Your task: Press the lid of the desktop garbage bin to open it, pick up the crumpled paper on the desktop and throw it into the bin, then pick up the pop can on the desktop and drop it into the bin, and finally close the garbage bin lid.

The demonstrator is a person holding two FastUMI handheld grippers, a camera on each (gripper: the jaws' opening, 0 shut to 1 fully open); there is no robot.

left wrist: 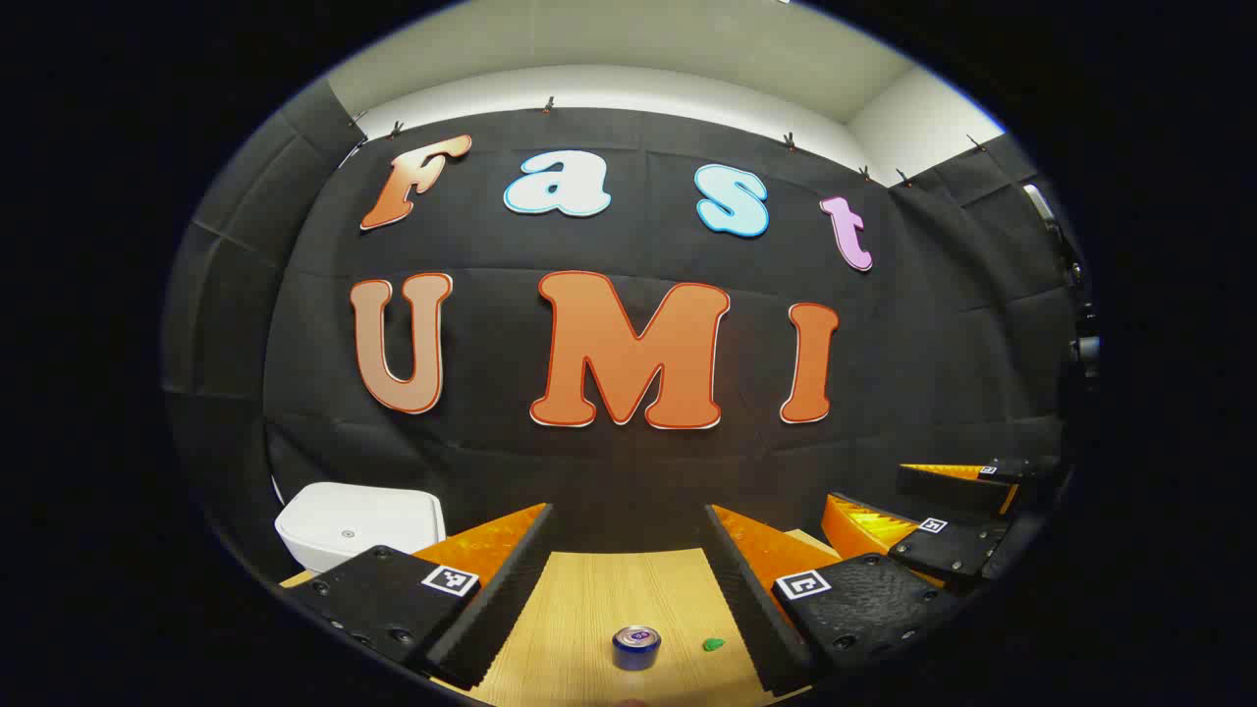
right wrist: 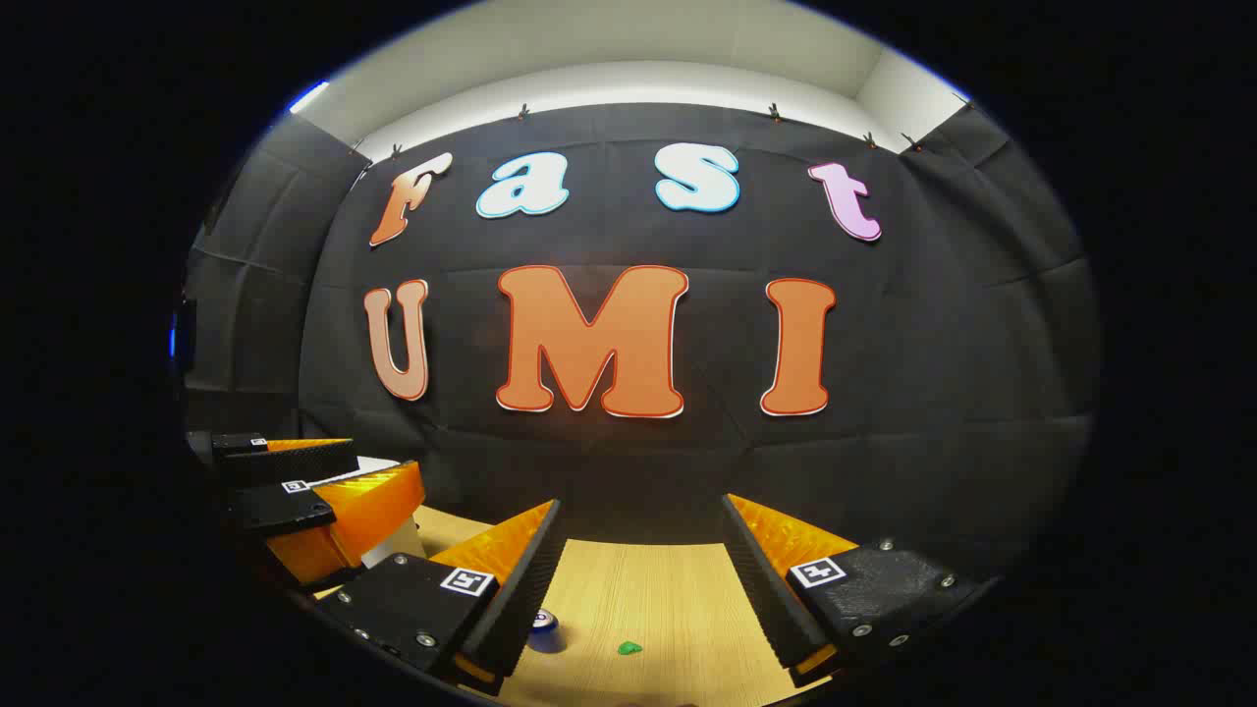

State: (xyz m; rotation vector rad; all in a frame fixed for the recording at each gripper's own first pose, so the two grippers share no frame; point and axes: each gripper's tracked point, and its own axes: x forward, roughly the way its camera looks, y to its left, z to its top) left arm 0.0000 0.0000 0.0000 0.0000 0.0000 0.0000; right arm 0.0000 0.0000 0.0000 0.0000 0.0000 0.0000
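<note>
Both grippers, left (left wrist: pixel 628 570) and right (right wrist: pixel 638 579), gape wide, holding nothing; can (left wrist: pixel 636 648) stands near on the table (left wrist: pixel 599 599); bin (left wrist: pixel 358 525) far left, lid down.

A black cloth wall (left wrist: pixel 628 462) closes the back of the booth, hung from small clips (left wrist: pixel 789 140) along its top edge and creased in faint horizontal folds. More black cloth covers the side walls (right wrist: pixel 245 285), meeting the back at the corners. Above the cloth runs a pale band of wall (left wrist: pixel 628 83), brightly lit, under a white ceiling (right wrist: pixel 628 39). Below, a light wooden table (left wrist: pixel 589 599) with visible grain reaches to the foot of the back cloth.
</note>
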